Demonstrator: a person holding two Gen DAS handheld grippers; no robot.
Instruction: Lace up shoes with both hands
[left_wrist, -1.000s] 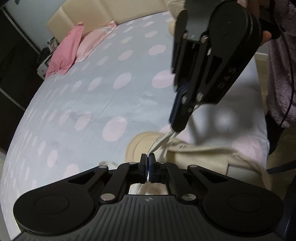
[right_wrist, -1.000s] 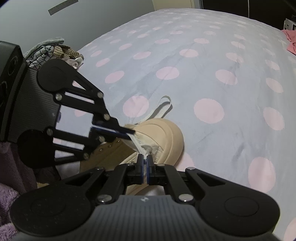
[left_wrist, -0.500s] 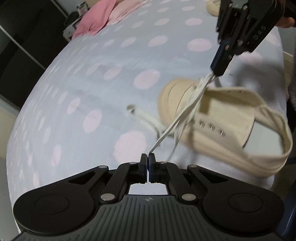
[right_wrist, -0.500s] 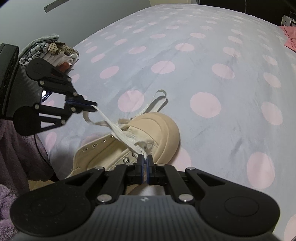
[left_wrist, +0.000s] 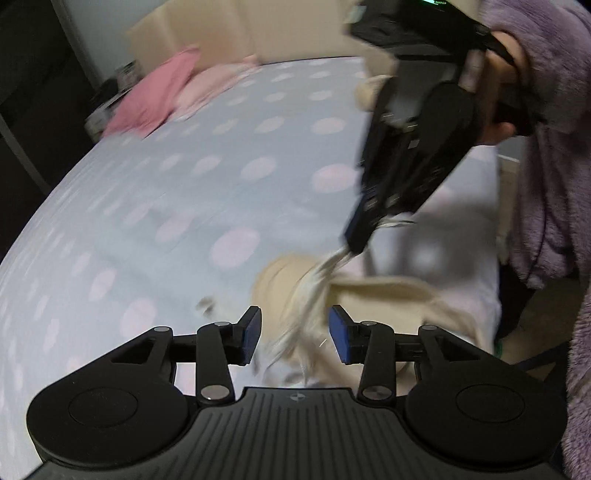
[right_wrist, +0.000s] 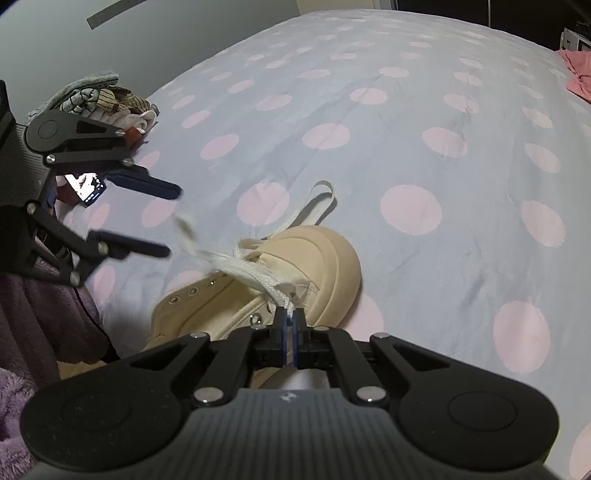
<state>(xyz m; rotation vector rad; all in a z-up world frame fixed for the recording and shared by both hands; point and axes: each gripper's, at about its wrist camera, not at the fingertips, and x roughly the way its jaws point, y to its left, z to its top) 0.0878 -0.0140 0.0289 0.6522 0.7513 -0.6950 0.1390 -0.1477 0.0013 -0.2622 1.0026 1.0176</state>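
Over shoe (right_wrist: 303, 266), left gripper (right_wrist: 170, 221) opening, right gripper (right_wrist: 290, 314) clamping lace (right_wrist: 255, 277)

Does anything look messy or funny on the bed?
Yes: the shoe is only partly laced. Its lace trails loose in the air beside the opening left gripper, with empty eyelets behind, while the right gripper pinches another strand.

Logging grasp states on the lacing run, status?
Left gripper opening, lace end loose between its jaws. Right gripper shut on lace at beige shoe. Nothing in the way.
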